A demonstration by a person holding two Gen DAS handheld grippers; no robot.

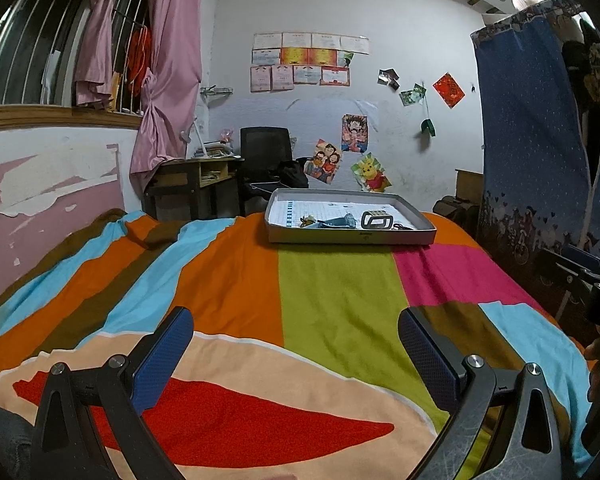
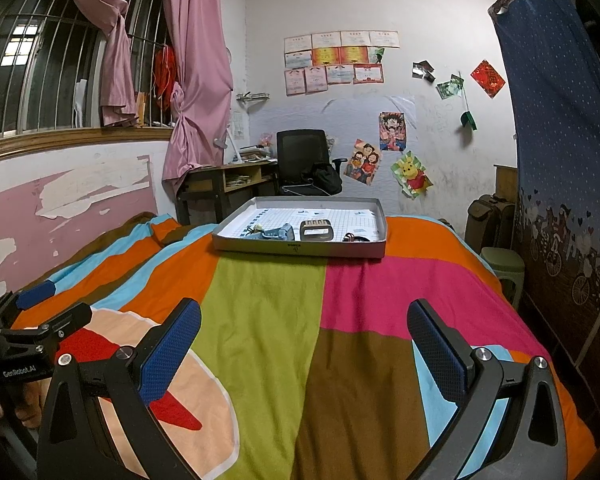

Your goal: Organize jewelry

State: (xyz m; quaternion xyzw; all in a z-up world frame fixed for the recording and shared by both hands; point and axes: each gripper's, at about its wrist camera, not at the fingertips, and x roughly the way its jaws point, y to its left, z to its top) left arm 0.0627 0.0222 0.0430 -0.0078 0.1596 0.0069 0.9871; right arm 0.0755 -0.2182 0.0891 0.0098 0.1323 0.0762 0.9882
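While both claws hover over the striped bed cover (image 2: 268, 320), the left claw (image 1: 296, 344) and right claw (image 2: 304, 336) stand spread and hold nothing. Well ahead of them, a shallow tray (image 2: 300, 249) holds the jewelry pieces (image 2: 317, 230), bunched along its near edge. Whether that is sorted or awaiting sorting cannot be told.

The bedspread (image 2: 260, 300) has orange, green, pink, brown and sky-blue blocks. At twelve o'clock on it sits a grey tray (image 2: 300, 249), its lining white with a blue grid.
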